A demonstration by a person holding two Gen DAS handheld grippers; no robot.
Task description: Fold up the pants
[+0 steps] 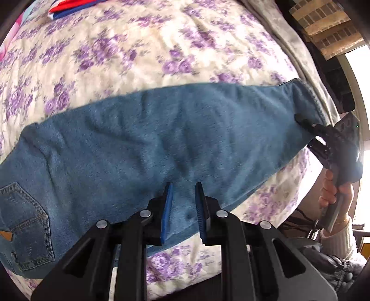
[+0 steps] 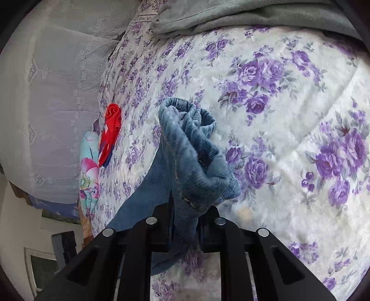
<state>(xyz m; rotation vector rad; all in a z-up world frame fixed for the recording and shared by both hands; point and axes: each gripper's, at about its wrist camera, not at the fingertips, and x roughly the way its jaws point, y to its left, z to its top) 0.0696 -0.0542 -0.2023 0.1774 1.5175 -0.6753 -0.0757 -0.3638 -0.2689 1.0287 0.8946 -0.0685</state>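
Blue jeans [image 1: 143, 143] lie stretched across the floral bedspread [image 1: 129, 51], back pocket at the lower left, leg hems at the right. My left gripper [image 1: 183, 192] is open, its blue pads just over the near edge of the jeans' leg. My right gripper [image 1: 303, 121] is shut on the hem end of the jeans at the right. In the right wrist view the right gripper [image 2: 186, 208] pinches the bunched leg cuffs [image 2: 192, 143], which stick up past the fingers above the bedspread [image 2: 289, 115].
A red and blue folded garment [image 2: 111, 129] and a flowered pillow [image 2: 89, 166] lie at the far side of the bed by a lace curtain [image 2: 50, 104]. A grey blanket [image 2: 231, 16] lies along one bed edge. A brick wall [image 1: 323, 20] stands beyond.
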